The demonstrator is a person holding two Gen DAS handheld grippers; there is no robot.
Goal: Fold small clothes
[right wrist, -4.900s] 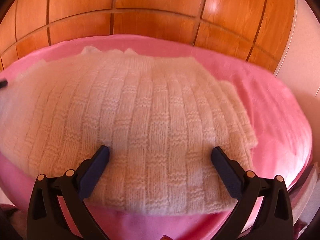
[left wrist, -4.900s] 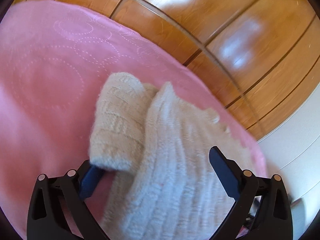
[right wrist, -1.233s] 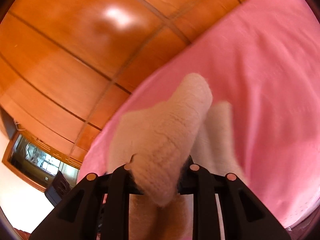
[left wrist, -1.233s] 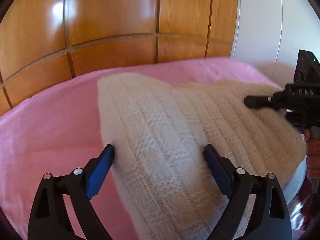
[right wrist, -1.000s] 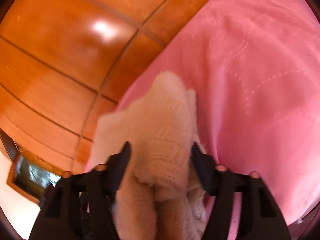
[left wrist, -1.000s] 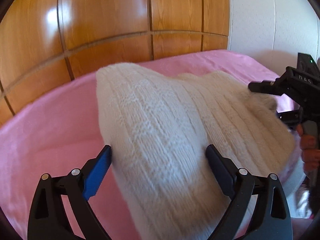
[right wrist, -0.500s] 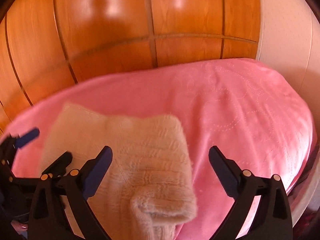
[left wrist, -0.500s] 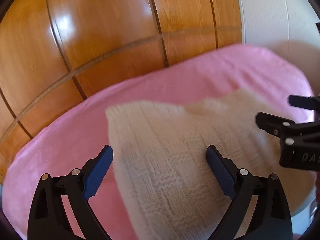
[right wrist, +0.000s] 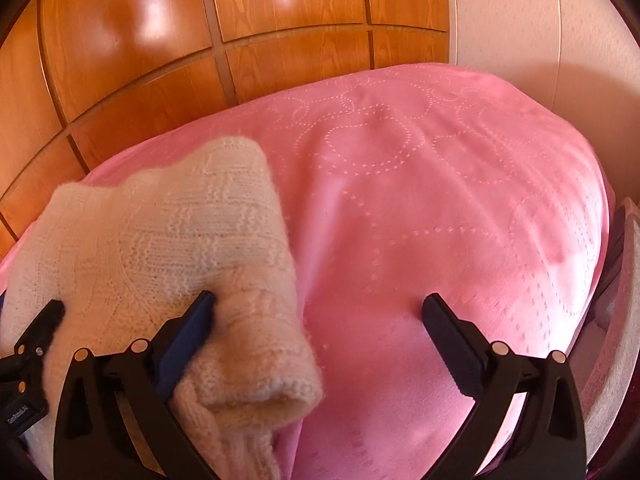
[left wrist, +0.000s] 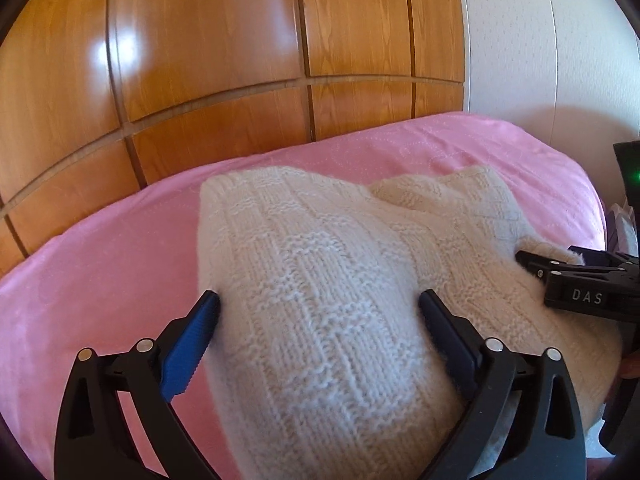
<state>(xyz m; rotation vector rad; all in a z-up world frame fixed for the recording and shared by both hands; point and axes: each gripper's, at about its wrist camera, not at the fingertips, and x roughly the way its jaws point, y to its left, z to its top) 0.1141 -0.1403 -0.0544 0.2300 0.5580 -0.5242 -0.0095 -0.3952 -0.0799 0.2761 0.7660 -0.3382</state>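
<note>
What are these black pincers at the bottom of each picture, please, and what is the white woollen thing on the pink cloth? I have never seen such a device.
Each picture is taken by a camera mounted on a hand-held two-finger gripper; a person holds one in each hand. No robot is involved. One picture looks along the left gripper, the other along the right gripper. The round lens bends the view.

On the pink dotted bedcover lies a cream knitted sweater, partly folded, with a sleeve laid across. Behind is a glossy wooden panelled headboard.

Both grippers are open and hold nothing. The left one straddles the sweater; the right has one finger against the sleeve. The right gripper also appears at the right edge of the left picture.
</note>
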